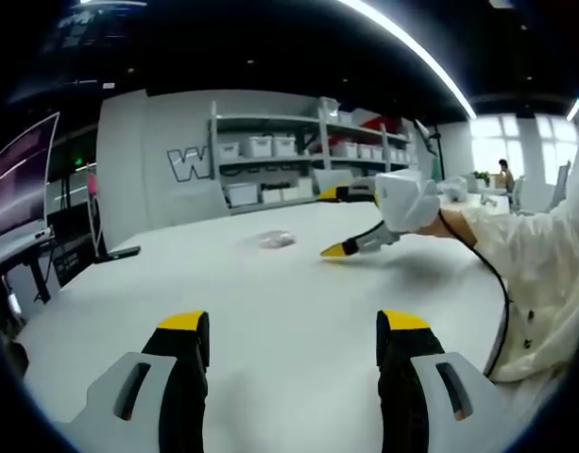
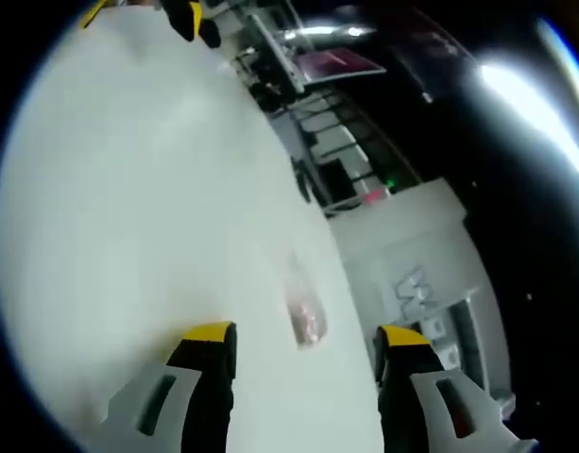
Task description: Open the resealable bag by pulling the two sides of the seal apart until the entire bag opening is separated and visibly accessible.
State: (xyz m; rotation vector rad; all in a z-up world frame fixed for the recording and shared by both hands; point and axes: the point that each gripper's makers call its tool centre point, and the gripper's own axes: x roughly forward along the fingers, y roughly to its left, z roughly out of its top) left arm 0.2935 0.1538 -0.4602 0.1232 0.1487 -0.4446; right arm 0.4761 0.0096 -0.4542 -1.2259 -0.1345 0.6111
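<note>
A clear, glossy plastic bag lies on the smooth, matt white table.

Left gripper view: I look level and low over the white table, between my own jaws, toward the shelves on the far wall.
Right gripper view: rolled steeply sideways, so the table runs up the frame; I look along it from close above.
Nearness: the bag lies just past my right jaws; in the left gripper view it sits well off.
Shared: table, bag, wall lettering.
</note>
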